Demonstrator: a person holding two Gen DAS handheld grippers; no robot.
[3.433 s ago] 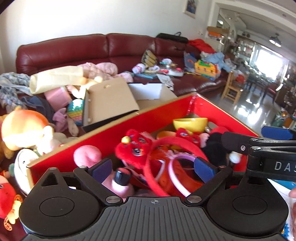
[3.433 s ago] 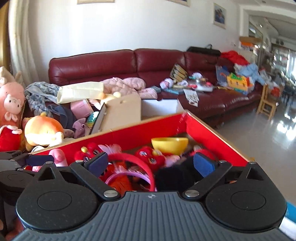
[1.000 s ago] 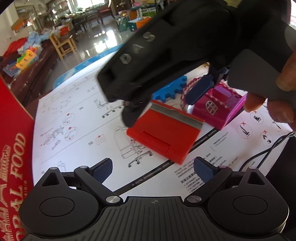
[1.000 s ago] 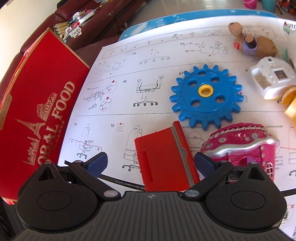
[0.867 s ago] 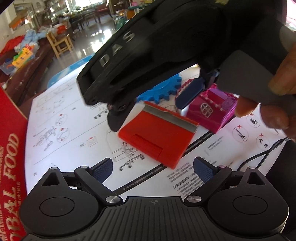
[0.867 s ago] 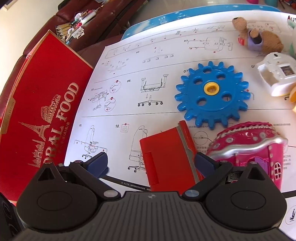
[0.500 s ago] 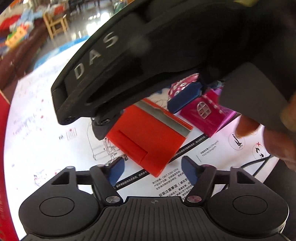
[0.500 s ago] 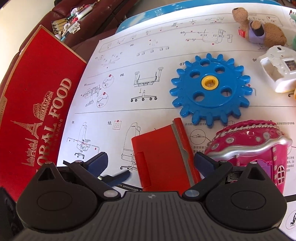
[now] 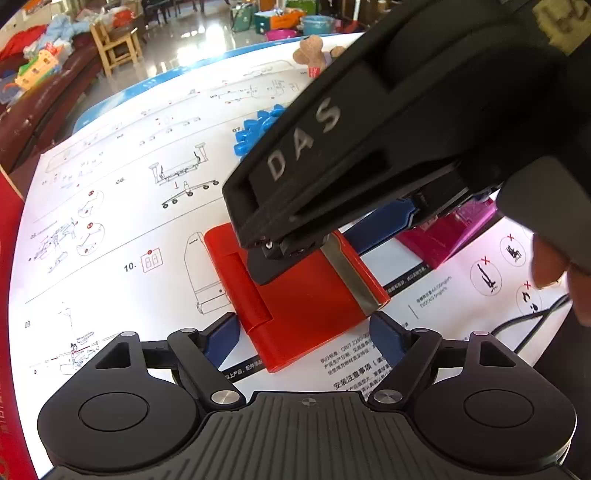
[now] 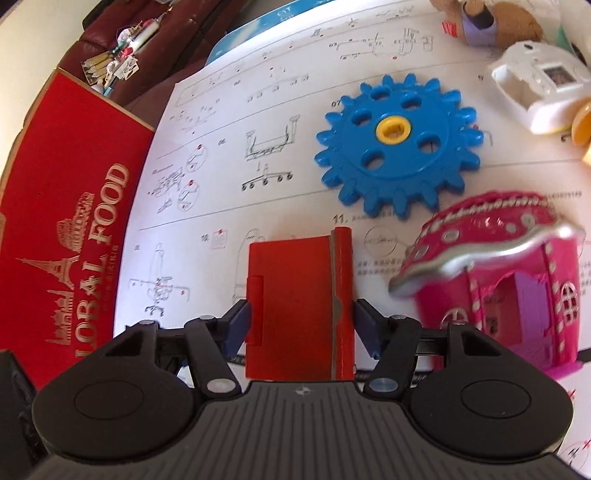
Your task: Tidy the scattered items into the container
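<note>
A flat red case (image 10: 295,295) with a grey strip by its spine lies on a white instruction sheet (image 10: 221,147). My right gripper (image 10: 301,325) is closing across the case's width, and both pads touch its long edges. In the left wrist view the right gripper (image 9: 321,243) reaches down over the case (image 9: 306,306) from the upper right. My left gripper (image 9: 303,336) straddles the case's near corner. Its jaws are opening and neither pad presses the case. The red "GLOBAL FOOD" box (image 10: 66,221) stands to the left of the sheet.
A blue toothed wheel (image 10: 399,147) lies beyond the case and a pink toy house (image 10: 498,280) stands right of it. A small teddy bear (image 10: 491,18) and a white toy camera (image 10: 539,88) sit at the far right. A black cable (image 9: 535,317) runs near a hand (image 9: 554,266).
The right jaws have narrowed onto the red case, which now sits straight between them. The left gripper has moved closer to the case's near end, its jaws narrowing and then widening.
</note>
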